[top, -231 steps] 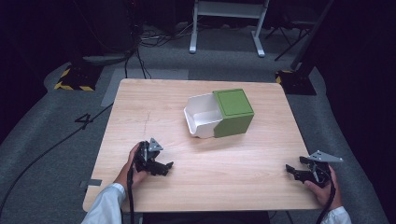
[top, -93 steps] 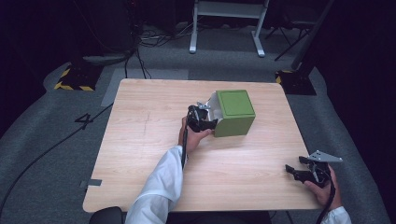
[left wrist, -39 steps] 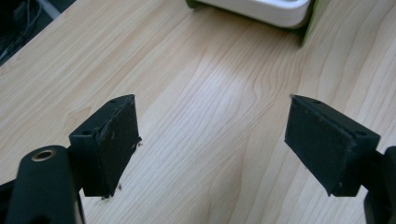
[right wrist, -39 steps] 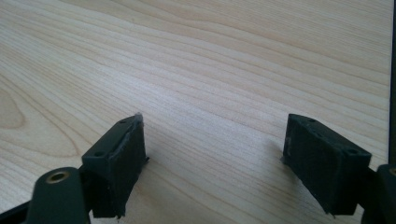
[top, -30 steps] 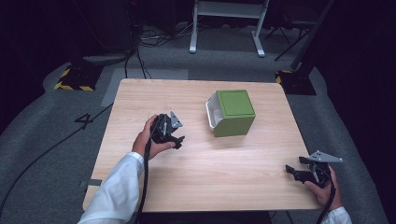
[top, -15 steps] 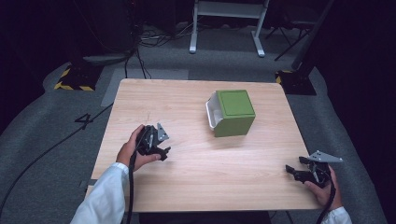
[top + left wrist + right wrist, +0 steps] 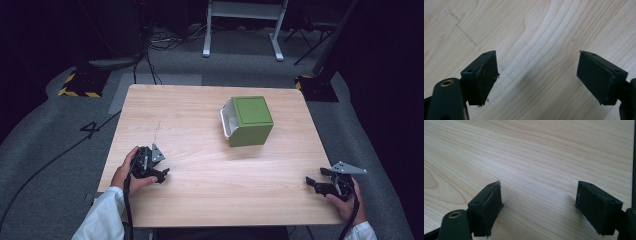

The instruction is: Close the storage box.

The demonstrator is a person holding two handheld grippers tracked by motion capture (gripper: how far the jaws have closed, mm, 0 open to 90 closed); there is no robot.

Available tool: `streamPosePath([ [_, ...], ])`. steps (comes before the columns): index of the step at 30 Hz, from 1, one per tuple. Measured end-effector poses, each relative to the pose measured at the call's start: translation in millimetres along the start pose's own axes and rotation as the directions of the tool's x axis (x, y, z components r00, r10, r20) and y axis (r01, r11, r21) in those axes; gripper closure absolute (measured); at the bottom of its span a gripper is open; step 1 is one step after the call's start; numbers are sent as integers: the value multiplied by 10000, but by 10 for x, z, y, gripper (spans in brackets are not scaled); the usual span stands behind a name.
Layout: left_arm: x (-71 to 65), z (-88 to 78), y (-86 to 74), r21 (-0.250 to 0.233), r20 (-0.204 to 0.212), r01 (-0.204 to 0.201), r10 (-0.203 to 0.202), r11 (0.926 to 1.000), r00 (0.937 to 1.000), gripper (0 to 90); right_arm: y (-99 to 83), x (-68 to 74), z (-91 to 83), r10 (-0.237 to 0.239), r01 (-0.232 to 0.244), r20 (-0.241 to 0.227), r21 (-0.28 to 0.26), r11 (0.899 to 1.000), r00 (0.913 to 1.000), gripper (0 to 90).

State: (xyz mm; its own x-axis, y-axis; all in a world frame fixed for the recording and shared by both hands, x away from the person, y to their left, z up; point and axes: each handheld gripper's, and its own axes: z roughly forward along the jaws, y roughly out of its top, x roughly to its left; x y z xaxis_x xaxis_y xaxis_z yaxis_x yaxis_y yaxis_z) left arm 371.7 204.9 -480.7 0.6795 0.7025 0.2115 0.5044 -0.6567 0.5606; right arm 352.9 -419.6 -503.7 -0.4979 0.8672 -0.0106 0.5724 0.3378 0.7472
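A green box (image 7: 251, 121) with a white drawer (image 7: 228, 119) mostly pushed into its left side stands on the wooden table (image 7: 200, 115), right of centre toward the back. My left gripper (image 7: 161, 174) rests low on the table at the front left, far from the box, jaws apart and holding nothing. In the left gripper view the gripper (image 7: 536, 75) has bare wood between its pads. My right gripper (image 7: 314, 184) sits at the front right corner, open and holding nothing. The right gripper view shows the same gripper (image 7: 537, 203) over bare wood.
Grey carpet surrounds the table. A white metal frame (image 7: 242, 22) stands behind it, with cables (image 7: 155, 42) on the floor. Yellow-black hazard tape (image 7: 75, 91) lies at the back left. A table edge (image 7: 632, 157) runs near the right gripper.
The left gripper went to the box, where the white drawer slid in, then drew back to the front left of the table. The right gripper has stayed in place.
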Motion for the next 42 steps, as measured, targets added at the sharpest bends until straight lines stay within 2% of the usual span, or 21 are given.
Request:
streamPosePath([
  [4, 39, 2, -154, -256, 132, 471, -467, 9986, 9988, 172, 0, 0, 0, 0, 0, 2, 0, 10000, 10000, 211],
  [7, 81, -20, -273, -577, 252, 987, -974, 9934, 9949, 171, -2, 1, -3, 16, -16, 12, 15, 10000, 10000, 211],
  [9, 120, -27, -346, -663, 702, 1573, -1527, 9853, 9858, 171, -3, 1, -4, 16, -16, 14, 16, 10000, 10000, 211],
  [10, 150, -25, -409, -774, 1058, 1995, -1909, 9768, 9759, 170, -3, 1, -4, 13, -13, 14, 16, 10000, 10000, 211],
  [11, 166, -27, -465, -918, 1183, 2291, -2178, 9691, 9688, 169, -4, 2, -5, 15, -15, 13, 16, 10000, 10000, 211],
  [13, 166, -36, -537, -1281, 1099, 2353, -2220, 9635, 9688, 162, -3, 2, -5, 15, -15, 12, 17, 10000, 10000, 211],
  [16, 143, -62, -570, -1265, 952, 2654, -2546, 9558, 9623, 161, -4, 1, -4, -6, 6, 10, 8, 10000, 10000, 211],
  [18, 125, -75, -581, -1233, 876, 2773, -2679, 9528, 9595, 161, -4, 1, -4, -8, 8, 7, 8, 10000, 10000, 212],
  [42, 135, -76, -586, -1214, 934, 2719, -2617, 9546, 9606, 152, -3, 4, -4, -8, 8, -3, 8, 10000, 10000, 209],
])
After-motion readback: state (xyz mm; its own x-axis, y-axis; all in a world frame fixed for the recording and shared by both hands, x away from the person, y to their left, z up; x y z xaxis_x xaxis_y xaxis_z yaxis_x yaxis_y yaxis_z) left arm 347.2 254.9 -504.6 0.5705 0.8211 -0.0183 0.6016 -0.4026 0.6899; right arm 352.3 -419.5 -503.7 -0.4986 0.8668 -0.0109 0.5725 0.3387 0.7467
